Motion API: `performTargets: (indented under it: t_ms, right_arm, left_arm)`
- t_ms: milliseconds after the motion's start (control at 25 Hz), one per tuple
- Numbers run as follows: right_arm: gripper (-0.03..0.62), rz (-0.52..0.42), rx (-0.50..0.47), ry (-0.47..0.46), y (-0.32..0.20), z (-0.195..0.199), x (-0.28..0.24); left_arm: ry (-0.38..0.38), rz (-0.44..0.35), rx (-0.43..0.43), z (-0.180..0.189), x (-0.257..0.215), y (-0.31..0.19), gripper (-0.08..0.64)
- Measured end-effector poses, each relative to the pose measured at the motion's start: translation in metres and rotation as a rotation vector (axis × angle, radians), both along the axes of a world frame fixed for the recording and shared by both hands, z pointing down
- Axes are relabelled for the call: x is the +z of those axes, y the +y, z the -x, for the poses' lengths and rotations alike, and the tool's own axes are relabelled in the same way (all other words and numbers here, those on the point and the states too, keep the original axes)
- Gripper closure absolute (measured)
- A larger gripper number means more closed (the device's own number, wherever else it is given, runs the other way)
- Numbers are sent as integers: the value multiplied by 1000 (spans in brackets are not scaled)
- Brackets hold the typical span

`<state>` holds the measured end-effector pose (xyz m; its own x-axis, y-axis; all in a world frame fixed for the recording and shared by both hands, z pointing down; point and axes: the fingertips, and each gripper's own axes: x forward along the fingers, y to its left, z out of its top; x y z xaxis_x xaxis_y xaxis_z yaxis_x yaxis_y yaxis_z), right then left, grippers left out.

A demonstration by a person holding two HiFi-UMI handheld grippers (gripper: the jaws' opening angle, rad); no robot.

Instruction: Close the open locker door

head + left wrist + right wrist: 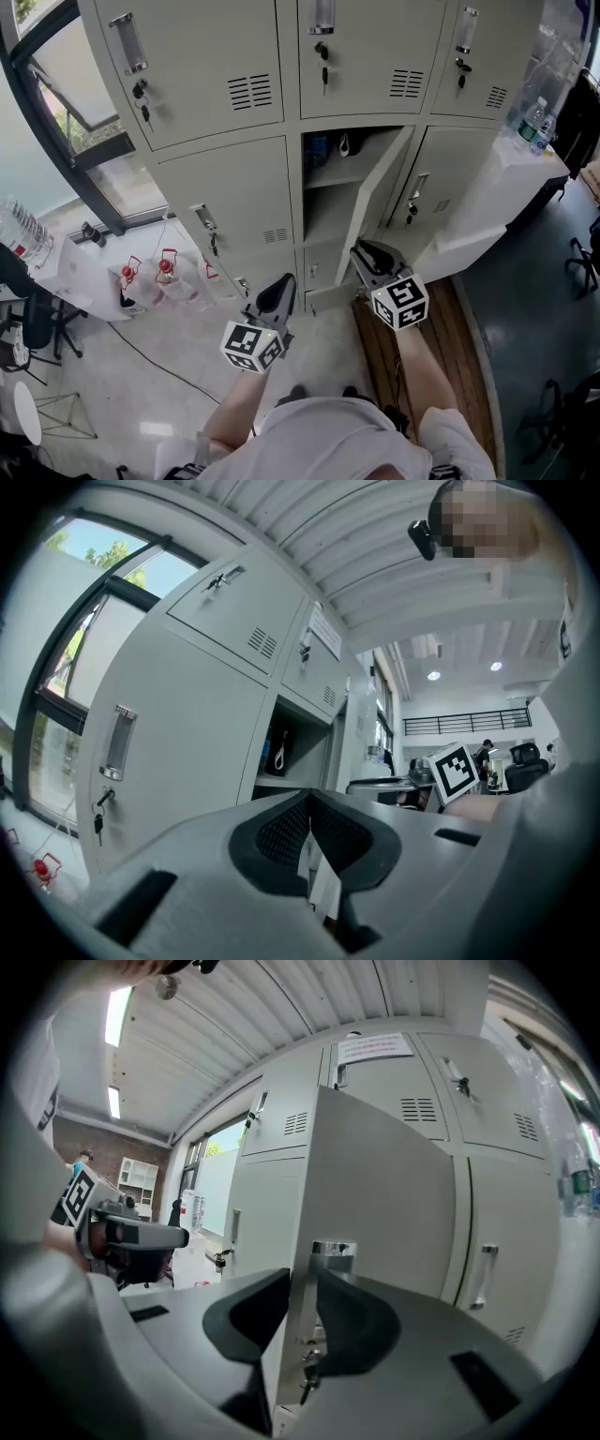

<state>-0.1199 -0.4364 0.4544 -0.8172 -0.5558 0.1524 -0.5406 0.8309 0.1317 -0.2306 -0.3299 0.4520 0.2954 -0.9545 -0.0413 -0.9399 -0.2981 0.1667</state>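
- The right gripper (302,1283) has its fingers narrowed onto the free edge of the open locker door (375,1194), just under the chrome handle (333,1249). The door stands swung well out from its compartment.
- The hold is on a thin sheet edge only. I judge it may slip off if the push strays from the door's arc.
- If the fingers are kept round the edge to the end, the inner one could be pinched against the frame.
- The keys (306,1368) dangling just below the fingers may swing and catch.
- The left gripper (308,803), fingers together and empty, sits to the left, facing the compartment. A dark item (275,752) beyond its fingers seems well inside on the shelf, so nothing looks to block the door.
- The closed neighbouring locker (525,1241) lies right of the right fingers.
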Motion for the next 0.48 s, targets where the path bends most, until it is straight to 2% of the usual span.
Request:
performTargets:
  t_ms: [240,480]
  right_arm:
    - [516,-9,-7,-4,-23,53,-7]
    - [554,-2,20,-25,-56,89,-13]
  left_arm:
    - [1,1,-33,29,0,7,552]
    - [4,14,-81,54,3,9,552]
